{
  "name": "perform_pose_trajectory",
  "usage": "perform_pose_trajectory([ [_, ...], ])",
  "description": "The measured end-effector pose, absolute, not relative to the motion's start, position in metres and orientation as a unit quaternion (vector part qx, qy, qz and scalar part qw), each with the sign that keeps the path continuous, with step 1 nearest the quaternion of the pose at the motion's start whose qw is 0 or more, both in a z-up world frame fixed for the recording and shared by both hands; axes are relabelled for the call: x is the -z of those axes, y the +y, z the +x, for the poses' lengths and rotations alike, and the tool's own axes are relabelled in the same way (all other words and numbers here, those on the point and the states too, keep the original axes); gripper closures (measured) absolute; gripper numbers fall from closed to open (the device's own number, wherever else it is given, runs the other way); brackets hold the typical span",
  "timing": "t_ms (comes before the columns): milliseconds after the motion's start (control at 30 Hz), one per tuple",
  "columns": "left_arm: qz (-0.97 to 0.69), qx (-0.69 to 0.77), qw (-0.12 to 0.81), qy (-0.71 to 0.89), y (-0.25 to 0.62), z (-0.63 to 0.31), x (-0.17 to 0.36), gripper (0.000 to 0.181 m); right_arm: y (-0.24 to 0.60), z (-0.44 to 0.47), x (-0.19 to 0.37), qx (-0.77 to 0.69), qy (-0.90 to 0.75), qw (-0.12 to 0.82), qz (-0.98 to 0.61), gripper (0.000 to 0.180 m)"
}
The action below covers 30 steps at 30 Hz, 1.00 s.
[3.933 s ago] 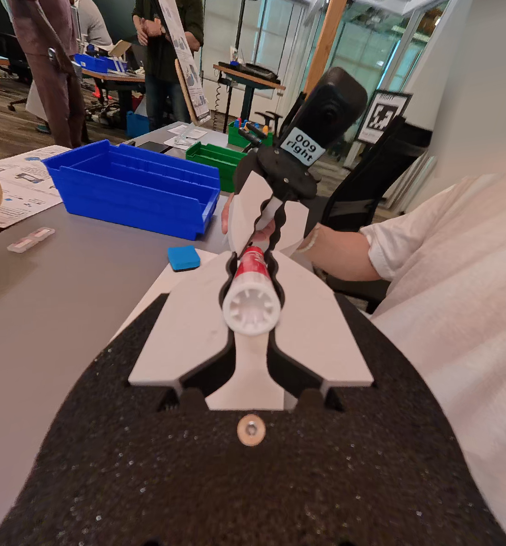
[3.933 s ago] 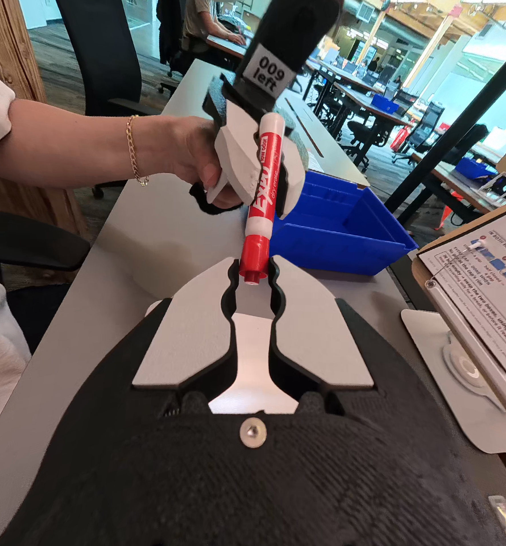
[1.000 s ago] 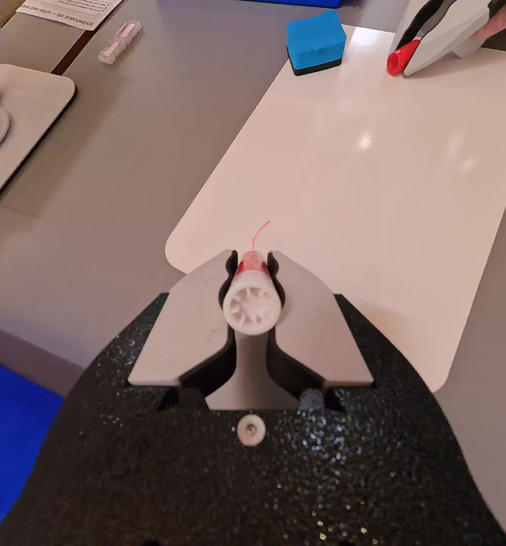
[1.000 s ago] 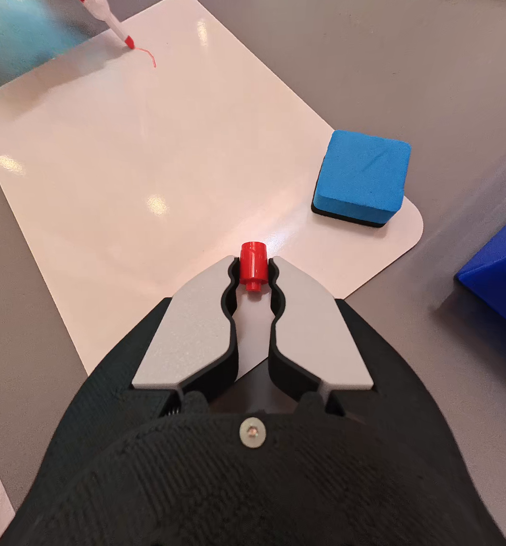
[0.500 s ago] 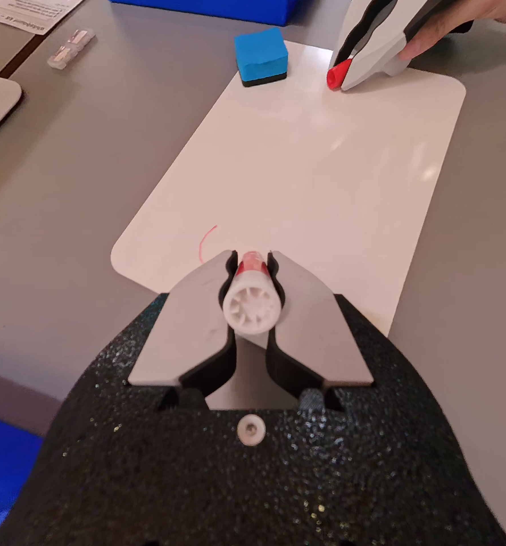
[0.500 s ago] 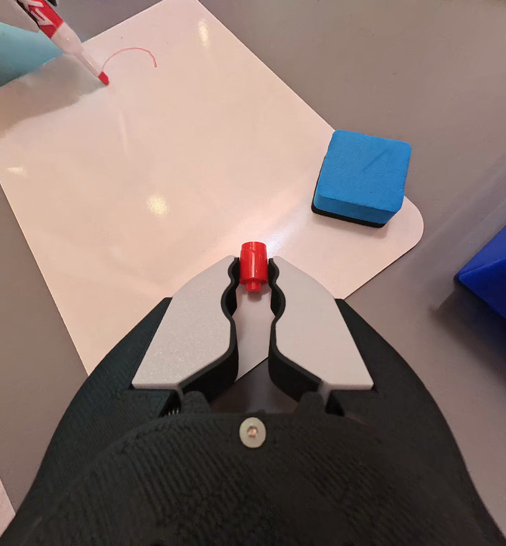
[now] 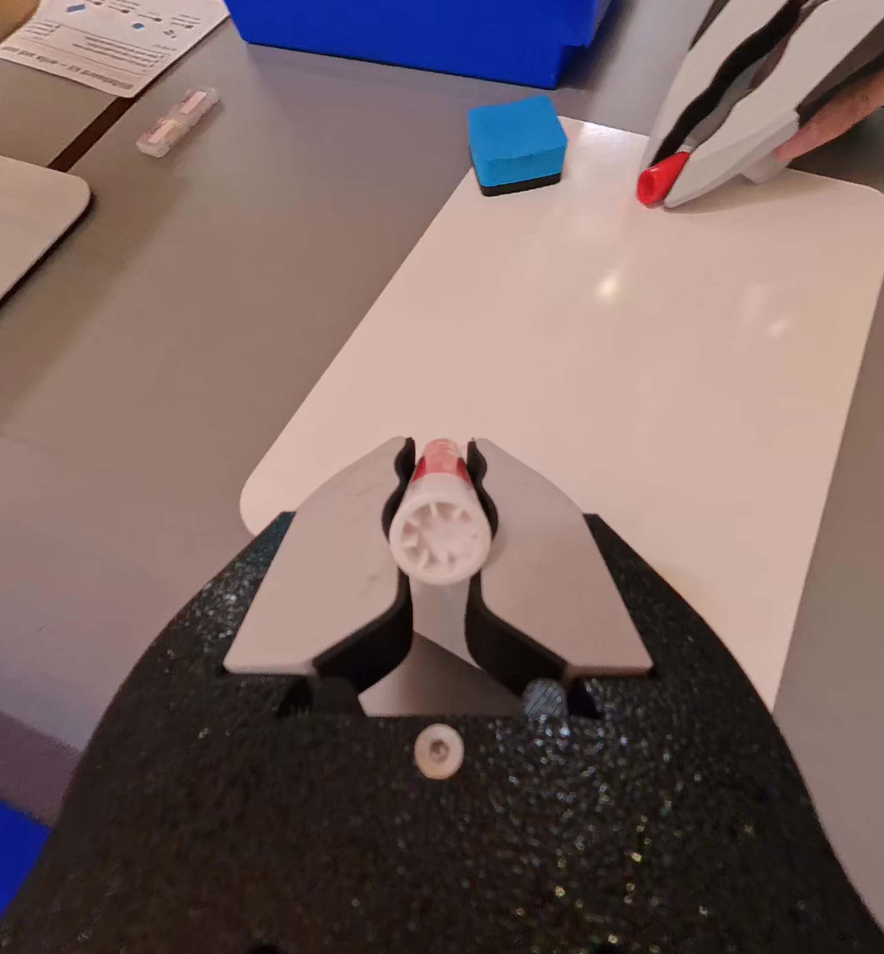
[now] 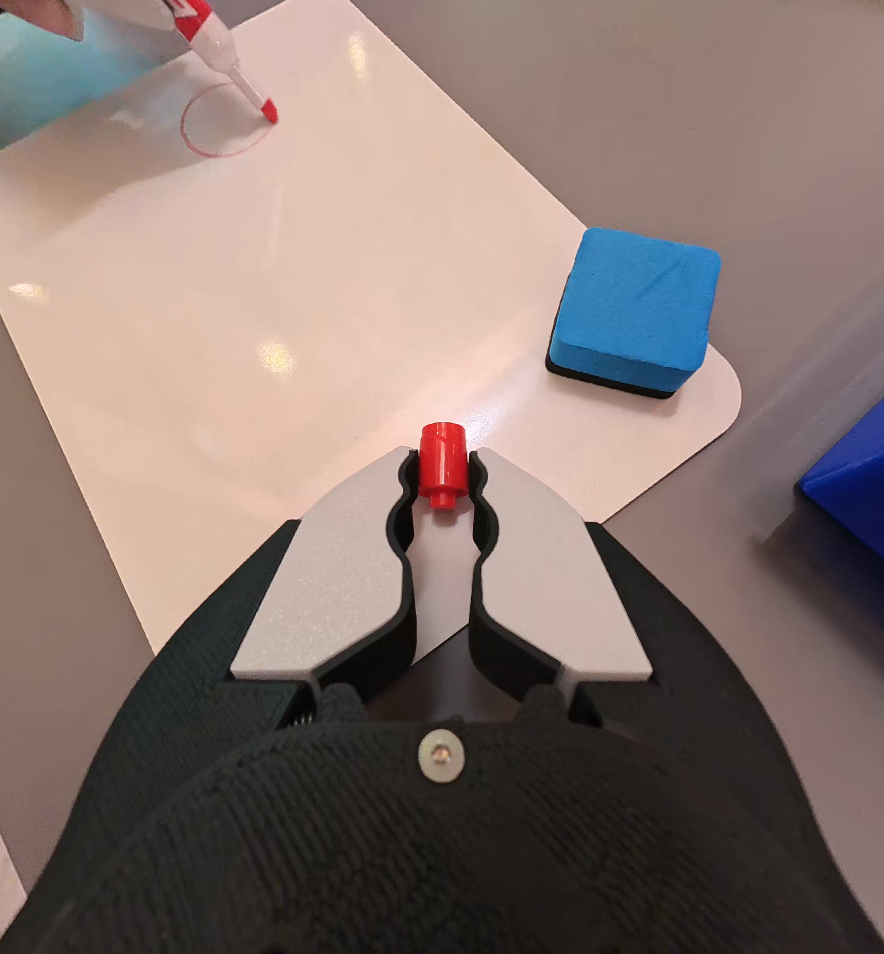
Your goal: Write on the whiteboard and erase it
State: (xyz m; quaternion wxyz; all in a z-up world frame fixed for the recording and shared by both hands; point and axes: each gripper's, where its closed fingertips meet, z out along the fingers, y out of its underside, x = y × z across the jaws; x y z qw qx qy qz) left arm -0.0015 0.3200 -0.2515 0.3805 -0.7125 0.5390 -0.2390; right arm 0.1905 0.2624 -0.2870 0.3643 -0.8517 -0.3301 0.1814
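Note:
A white whiteboard (image 7: 610,361) (image 8: 285,268) lies flat on the grey table. My left gripper (image 7: 439,449) is shut on a red-and-white marker (image 7: 440,537), seen end-on, with its tip hidden on the board. In the right wrist view the marker (image 8: 213,46) touches the board at the far corner, on a thin red circle (image 8: 218,126). My right gripper (image 8: 442,454) is shut on the red marker cap (image 8: 442,467) just above the board's near end; it also shows in the left wrist view (image 7: 667,180). A blue eraser (image 7: 517,142) (image 8: 636,317) sits on a board corner.
A blue bin (image 7: 419,31) (image 8: 868,495) stands beyond the board. A small clear plastic piece (image 7: 177,121) and a printed sheet (image 7: 104,46) lie on the table to the left, beside a pale flat plate (image 7: 11,222). A hand (image 7: 842,113) holds the right gripper.
The marker has drawn on from a short arc round to a nearly closed red circle. The left gripper moved with it. The right gripper with the cap has stayed still.

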Motion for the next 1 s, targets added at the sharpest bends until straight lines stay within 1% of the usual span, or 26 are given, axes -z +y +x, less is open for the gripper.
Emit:
perform_pose_trajectory([
  [200, -0.725, 0.233, 0.382, 0.523, 0.329, -0.014, 0.25, 0.162, 0.262, 0.19, 0.287, -0.182, -0.331, 0.364, -0.852, 0.161],
  [267, -0.718, 0.257, 0.401, 0.508, 0.328, -0.012, 0.24, 0.162, 0.262, 0.19, 0.287, -0.182, -0.331, 0.364, -0.851, 0.161],
  [400, -0.705, 0.284, 0.408, 0.506, 0.321, 0.001, 0.226, 0.162, 0.262, 0.19, 0.287, -0.182, -0.332, 0.364, -0.851, 0.161],
  [600, -0.697, 0.243, 0.381, 0.557, 0.315, 0.023, 0.244, 0.162, 0.262, 0.19, 0.287, -0.182, -0.332, 0.364, -0.851, 0.161],
  [1000, -0.7, 0.211, 0.368, 0.575, 0.315, 0.023, 0.251, 0.162, 0.262, 0.19, 0.287, -0.182, -0.332, 0.364, -0.851, 0.161],
])
